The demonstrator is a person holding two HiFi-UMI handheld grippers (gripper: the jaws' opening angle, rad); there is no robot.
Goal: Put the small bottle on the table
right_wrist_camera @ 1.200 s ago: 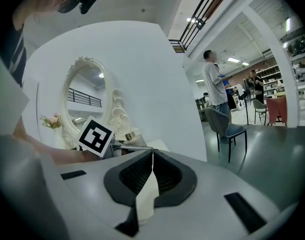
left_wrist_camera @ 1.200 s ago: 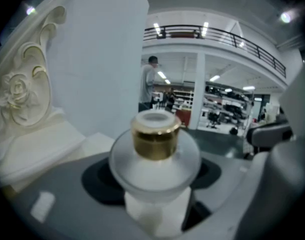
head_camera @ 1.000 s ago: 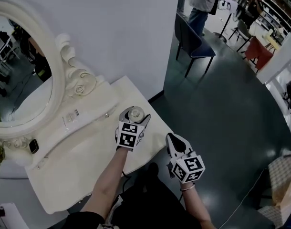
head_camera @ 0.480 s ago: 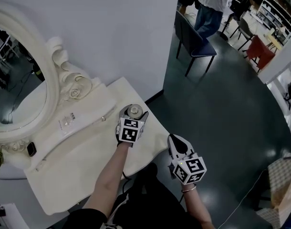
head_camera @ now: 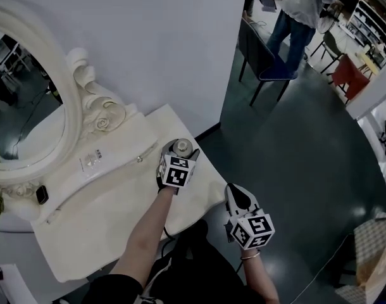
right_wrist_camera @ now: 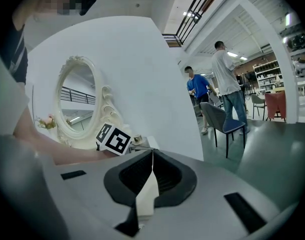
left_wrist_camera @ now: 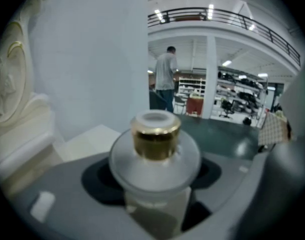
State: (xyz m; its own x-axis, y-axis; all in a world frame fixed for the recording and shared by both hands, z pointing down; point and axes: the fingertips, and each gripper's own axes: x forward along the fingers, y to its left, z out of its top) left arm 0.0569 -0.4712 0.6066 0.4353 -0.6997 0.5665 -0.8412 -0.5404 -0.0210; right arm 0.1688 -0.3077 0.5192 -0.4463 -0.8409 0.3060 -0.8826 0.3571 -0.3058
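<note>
The right gripper [right_wrist_camera: 151, 174], at 5 o'clock off the table [head_camera: 111, 220], is pressed together on nothing. At its 11 o'clock the left gripper [head_camera: 179, 152] pinches the small bottle [left_wrist_camera: 155, 151] at the table's corner. I cannot tell if its base touches. This looks like the placing step: the base must sit flat before the jaws spread.

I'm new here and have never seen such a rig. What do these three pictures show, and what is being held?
There is no robot: a person holds a hand-held gripper in each hand. One picture comes from a camera on the person's head, looking down; the other two come from cameras riding on each hand-held gripper, looking along its jaws. The left hand-held gripper is shut on a small bottle with a gold collar, above the corner of a white dressing table with an oval mirror. Whether the bottle touches the table I cannot tell. The right hand-held gripper is shut and empty, beside the table over the dark floor.
</note>
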